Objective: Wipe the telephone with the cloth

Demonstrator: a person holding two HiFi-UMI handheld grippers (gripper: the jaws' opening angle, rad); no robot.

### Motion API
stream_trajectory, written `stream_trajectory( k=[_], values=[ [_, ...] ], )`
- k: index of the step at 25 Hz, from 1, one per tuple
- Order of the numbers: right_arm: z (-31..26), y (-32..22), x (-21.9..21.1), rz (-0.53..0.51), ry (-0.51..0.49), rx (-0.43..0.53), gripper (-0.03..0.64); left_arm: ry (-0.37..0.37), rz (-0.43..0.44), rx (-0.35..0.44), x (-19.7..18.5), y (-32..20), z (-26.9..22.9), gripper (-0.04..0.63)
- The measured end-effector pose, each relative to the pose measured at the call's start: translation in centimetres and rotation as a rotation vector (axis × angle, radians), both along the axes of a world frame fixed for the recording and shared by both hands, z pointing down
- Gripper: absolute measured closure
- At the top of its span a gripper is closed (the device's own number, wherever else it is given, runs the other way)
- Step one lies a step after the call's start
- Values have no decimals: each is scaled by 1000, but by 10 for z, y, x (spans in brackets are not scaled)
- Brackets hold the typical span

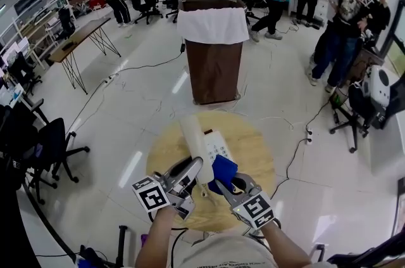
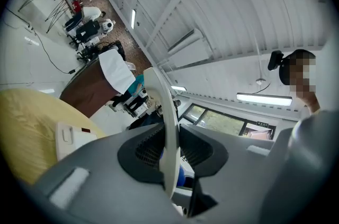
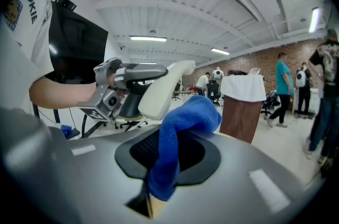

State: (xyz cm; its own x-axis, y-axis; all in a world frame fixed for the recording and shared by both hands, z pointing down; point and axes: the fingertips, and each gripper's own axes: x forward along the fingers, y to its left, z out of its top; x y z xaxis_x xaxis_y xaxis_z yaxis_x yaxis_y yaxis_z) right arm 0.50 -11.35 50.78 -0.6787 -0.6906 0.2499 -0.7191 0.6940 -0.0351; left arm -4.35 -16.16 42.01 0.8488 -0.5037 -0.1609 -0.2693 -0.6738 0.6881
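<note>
Left gripper (image 1: 195, 166), right gripper (image 1: 223, 183): grey, black-white marker cubes (image 1: 152, 194). White printed T-shirt (image 1: 218, 256).

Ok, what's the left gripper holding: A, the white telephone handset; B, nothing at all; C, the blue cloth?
A: the left gripper is clamped on the white handset, while the right gripper grips the blue cloth.

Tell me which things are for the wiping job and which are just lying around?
For the job: white handset in the left gripper, blue cloth in the right gripper, telephone base.
Just around: brown stand, black chair, long desk.
</note>
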Motion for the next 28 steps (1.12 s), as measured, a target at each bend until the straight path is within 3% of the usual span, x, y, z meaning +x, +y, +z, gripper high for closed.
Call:
stream_trajectory(
  k=[4,6,11,14,28],
  values=[
    [3,-14,9,-1,-385,-220,554,-14,49,16,9,10,0,514],
    [-2,-24,12,-18,-497,-292,554,-23,66,8,10,15,4,515],
    [-16,-37,-2,-138,-583,-381,554,-29,82,-4,11,22,10,514],
    [-28,-47,-4,-157,-653,-411,554,-36,87,3,12,24,10,514],
    [-60,-84,-6,-158,-615,-358,554,-44,99,9,8,32,14,515]
  ],
)
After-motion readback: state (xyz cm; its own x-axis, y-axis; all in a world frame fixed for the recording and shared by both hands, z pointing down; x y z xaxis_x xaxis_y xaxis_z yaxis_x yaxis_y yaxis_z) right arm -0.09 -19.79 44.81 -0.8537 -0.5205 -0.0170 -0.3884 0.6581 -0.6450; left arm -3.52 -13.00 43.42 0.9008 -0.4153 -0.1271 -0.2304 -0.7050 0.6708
